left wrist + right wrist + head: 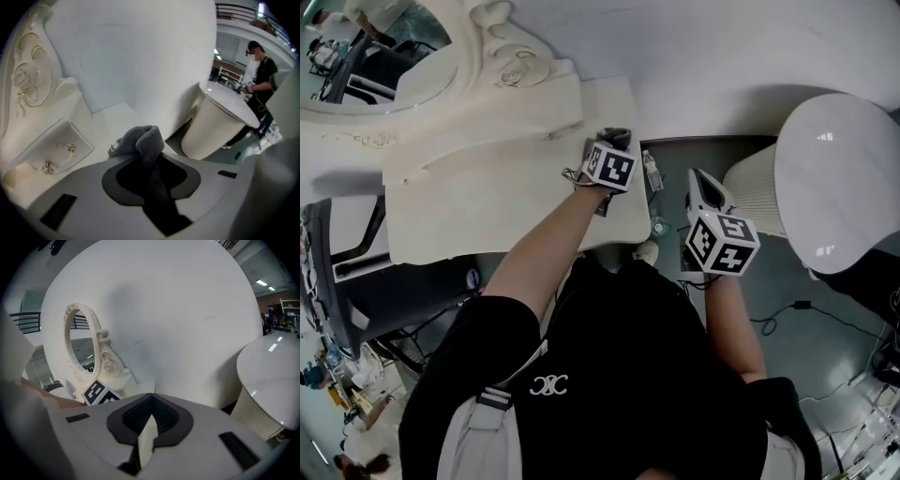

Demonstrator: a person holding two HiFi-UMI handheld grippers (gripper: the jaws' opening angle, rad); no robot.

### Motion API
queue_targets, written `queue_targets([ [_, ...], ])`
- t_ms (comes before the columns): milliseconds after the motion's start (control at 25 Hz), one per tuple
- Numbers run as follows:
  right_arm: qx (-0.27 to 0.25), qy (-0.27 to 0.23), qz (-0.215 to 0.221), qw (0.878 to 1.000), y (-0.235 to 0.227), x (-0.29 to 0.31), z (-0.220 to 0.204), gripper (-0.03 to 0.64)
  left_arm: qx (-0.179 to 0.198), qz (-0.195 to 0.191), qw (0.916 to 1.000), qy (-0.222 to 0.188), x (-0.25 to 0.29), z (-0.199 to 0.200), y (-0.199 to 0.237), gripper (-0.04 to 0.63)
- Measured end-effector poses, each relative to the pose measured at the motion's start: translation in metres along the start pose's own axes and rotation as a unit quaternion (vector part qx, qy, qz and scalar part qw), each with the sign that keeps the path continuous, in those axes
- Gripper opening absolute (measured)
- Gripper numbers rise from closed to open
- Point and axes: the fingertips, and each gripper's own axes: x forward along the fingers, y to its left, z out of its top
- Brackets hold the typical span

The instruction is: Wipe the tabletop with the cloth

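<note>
Left gripper (152, 161) clenched on grey cloth (140, 139) near tabletop (487, 202) edge; thin pinch, cloth may slip out while wiping. Right gripper (147, 430) closed, empty.

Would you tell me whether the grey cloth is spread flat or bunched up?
Bunched: the cloth rises in folds from the shut left gripper.

Cloth (143, 139) in L gripper (616, 146) over tabletop (487, 211) rt end; R gripper (701, 186) btw tabletop & round table (834, 178).

The cream surface (487, 216) lies open across its middle. A raised drawer tier (478, 124) and carved oval mirror (384, 47) wall its back, and a round white table (834, 173) crowds the right.
</note>
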Motion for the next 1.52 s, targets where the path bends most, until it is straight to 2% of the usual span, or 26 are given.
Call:
queue_targets([
  [120, -0.003, 0.005, 0.009, 1.0, 0.01, 0.001, -0.004, 0.011, 0.037, -0.055, 0.9977, 0.011, -0.01, -0.014, -0.011, 0.097],
  [200, -0.005, 0.011, 0.012, 1.0, 0.016, 0.002, -0.008, 0.011, 0.035, -0.091, 0.995, 0.025, -0.017, -0.025, -0.019, 0.097],
  [320, -0.006, 0.012, 0.01, 1.0, 0.024, 0.004, -0.011, 0.011, 0.001, -0.138, 0.9893, 0.047, -0.028, -0.042, -0.032, 0.097],
  [480, -0.005, 0.006, 0.003, 1.0, 0.041, -0.001, -0.014, 0.011, -0.062, -0.178, 0.9811, 0.043, -0.045, -0.064, -0.046, 0.097],
  [560, -0.007, 0.008, 0.0, 1.0, 0.05, -0.002, -0.018, 0.011, -0.081, -0.189, 0.9779, 0.04, -0.052, -0.073, -0.052, 0.097],
  [720, -0.006, 0.012, -0.005, 1.0, 0.069, -0.003, -0.027, 0.011, -0.09, -0.18, 0.979, 0.032, -0.059, -0.086, -0.057, 0.097],
  [880, -0.015, 0.016, 0.002, 1.0, 0.098, 0.007, -0.031, 0.011, -0.123, -0.17, 0.9774, 0.029, -0.068, -0.101, -0.04, 0.097],
  [1080, -0.031, 0.027, 0.029, 0.999, 0.143, 0.027, -0.038, 0.011, -0.151, -0.128, 0.9801, 0.009, -0.085, -0.133, 0.011, 0.095],
  [1400, -0.074, 0.055, 0.108, 0.99, 0.239, 0.067, -0.058, 0.011, -0.232, -0.081, 0.9693, -0.012, -0.114, -0.184, 0.1, 0.095],
  [1520, -0.085, 0.062, 0.128, 0.986, 0.27, 0.078, -0.066, 0.011, -0.247, -0.066, 0.9665, -0.018, -0.124, -0.203, 0.13, 0.095],
])
